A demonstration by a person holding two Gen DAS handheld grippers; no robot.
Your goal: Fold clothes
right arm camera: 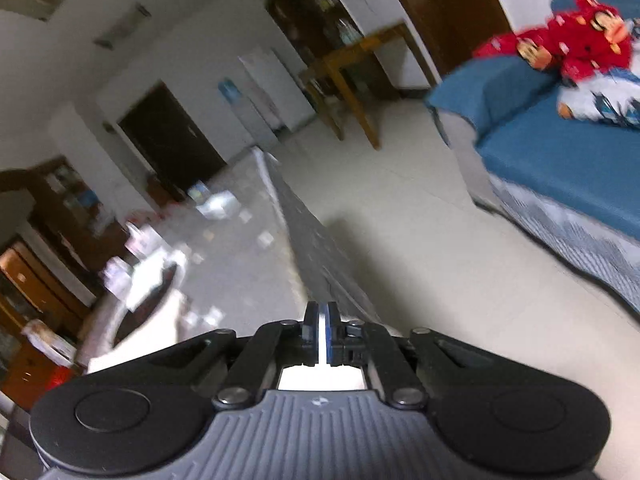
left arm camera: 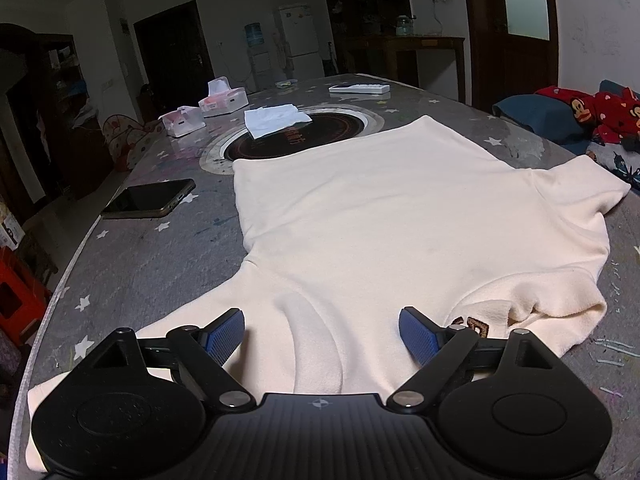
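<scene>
left wrist, spread fingers [left arm camera: 322, 334] over cream shirt [left arm camera: 380, 208]

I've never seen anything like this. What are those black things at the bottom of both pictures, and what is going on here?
No robot here: a person holds a two-finger gripper in each hand, each carrying a camera looking along its fingers. In the left picture, the left gripper hangs open over a cream short-sleeved shirt spread on a grey star-patterned table. A dark phone, white tissue boxes and a white cloth also lie there. The right picture is blurred; the right gripper looks shut on a thin white sliver, perhaps shirt fabric, though I can't be sure.
</scene>
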